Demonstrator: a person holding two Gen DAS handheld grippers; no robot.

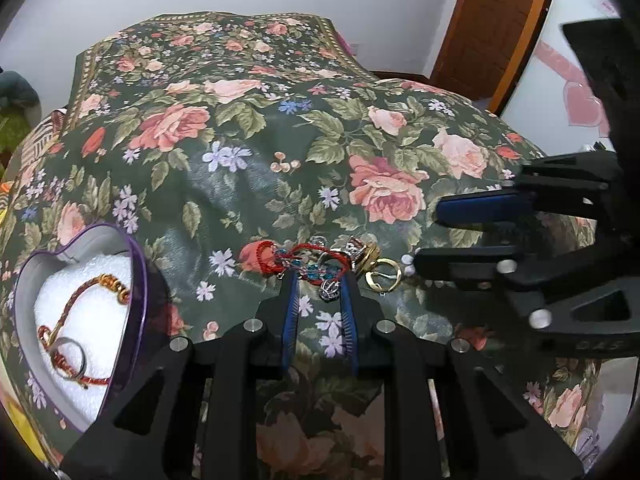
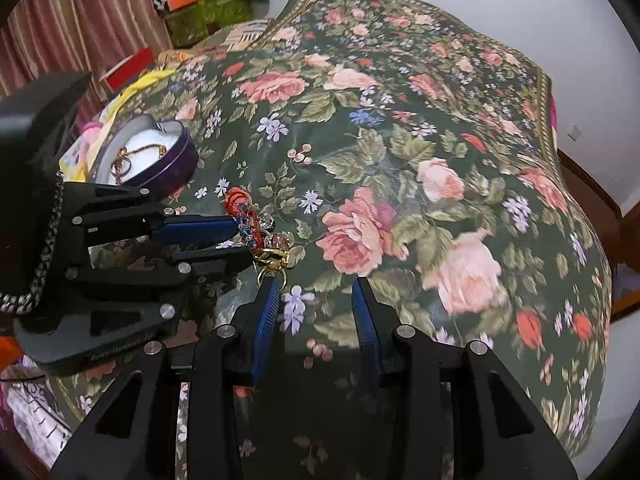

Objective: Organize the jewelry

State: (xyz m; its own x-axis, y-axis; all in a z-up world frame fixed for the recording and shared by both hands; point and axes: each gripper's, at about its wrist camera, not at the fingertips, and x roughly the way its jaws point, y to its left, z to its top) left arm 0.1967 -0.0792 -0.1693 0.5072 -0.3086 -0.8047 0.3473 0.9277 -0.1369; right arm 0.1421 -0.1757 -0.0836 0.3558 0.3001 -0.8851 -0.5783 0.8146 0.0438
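Note:
A pile of jewelry lies on the floral cloth: a red cord bracelet with blue beads (image 1: 308, 262), a silver charm (image 1: 329, 290), a silver and gold ring (image 1: 362, 254) and a gold hoop (image 1: 383, 276). My left gripper (image 1: 319, 280) is narrowly open with its fingertips on either side of the bracelet and charm. My right gripper (image 2: 316, 284) is open just right of the pile (image 2: 264, 240); it also shows in the left wrist view (image 1: 430, 232). A purple heart-shaped box (image 1: 140, 280) at the left holds a red-gold bracelet (image 1: 80, 300) and a ring (image 1: 72, 356) on white foam.
The floral cloth (image 1: 280, 140) covers a domed surface that drops away at all edges. A wooden door (image 1: 492, 20) stands at the back right. Boxes and striped curtains (image 2: 80, 20) are behind the heart box (image 2: 176, 156) in the right wrist view.

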